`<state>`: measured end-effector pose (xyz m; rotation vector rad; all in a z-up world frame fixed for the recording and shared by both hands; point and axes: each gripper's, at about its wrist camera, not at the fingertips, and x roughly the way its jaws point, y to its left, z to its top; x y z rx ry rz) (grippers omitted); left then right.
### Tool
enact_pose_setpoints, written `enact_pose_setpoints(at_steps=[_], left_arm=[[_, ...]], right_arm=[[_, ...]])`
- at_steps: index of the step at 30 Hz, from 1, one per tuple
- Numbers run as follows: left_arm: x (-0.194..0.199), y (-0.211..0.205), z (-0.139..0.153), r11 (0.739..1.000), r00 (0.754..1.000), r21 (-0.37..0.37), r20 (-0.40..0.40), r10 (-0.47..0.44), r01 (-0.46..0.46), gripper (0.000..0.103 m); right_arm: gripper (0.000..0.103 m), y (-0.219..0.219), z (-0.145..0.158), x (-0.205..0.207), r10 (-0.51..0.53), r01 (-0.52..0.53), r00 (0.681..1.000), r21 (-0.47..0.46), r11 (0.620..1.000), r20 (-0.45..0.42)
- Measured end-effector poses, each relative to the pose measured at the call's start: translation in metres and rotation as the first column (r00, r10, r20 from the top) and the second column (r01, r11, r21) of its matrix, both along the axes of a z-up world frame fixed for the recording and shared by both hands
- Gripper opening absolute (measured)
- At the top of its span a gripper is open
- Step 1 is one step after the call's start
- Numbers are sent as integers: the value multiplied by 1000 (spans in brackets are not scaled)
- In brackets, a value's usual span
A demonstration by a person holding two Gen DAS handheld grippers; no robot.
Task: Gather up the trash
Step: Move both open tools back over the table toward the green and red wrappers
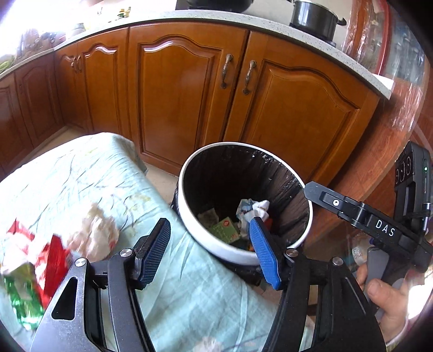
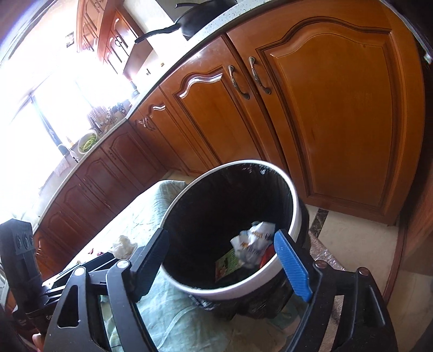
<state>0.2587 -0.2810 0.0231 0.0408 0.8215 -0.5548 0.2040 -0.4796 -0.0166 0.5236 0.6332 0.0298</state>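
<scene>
From your left wrist camera, your left gripper has its two fingers spread apart with nothing between them. It hangs over the near rim of a round white trash bin lined with a black bag. At the bottom of the bin lie crumpled white paper and a green packet. To the left, a table under a pale green cloth touches the bin; on it sit a crumpled beige wad and blurred red and green wrappers. On the right, your right hand holds the other gripper's handle. Wooden cabinets stand behind, with a dark pot on the counter.

From your right wrist camera, your right gripper also stands wide apart and empty, over the same bin. The white paper and green packet lie inside. The cloth-covered table sits to the left, and a frying pan rests on the counter above.
</scene>
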Motion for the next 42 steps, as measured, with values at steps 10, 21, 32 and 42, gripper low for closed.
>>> enact_pose_setpoints(at_steps=[10, 21, 32, 42], left_arm=[[-45, 68, -6, 996, 996, -39, -13, 83, -83, 62], [-75, 152, -15, 971, 973, -74, -54, 224, -228, 62], [-88, 220, -30, 923, 929, -121, -112, 353, -365, 62], [-83, 257, -36, 890, 899, -152, -159, 408, -430, 62]], right_arm=[[83, 41, -13, -35, 45, -45, 999, 63, 997, -3], [83, 97, -20, -40, 159, -157, 987, 56, 986, -33], [85, 145, -28, -36, 253, -250, 966, 48, 967, -61], [91, 170, -23, -27, 301, -298, 952, 56, 953, -62]])
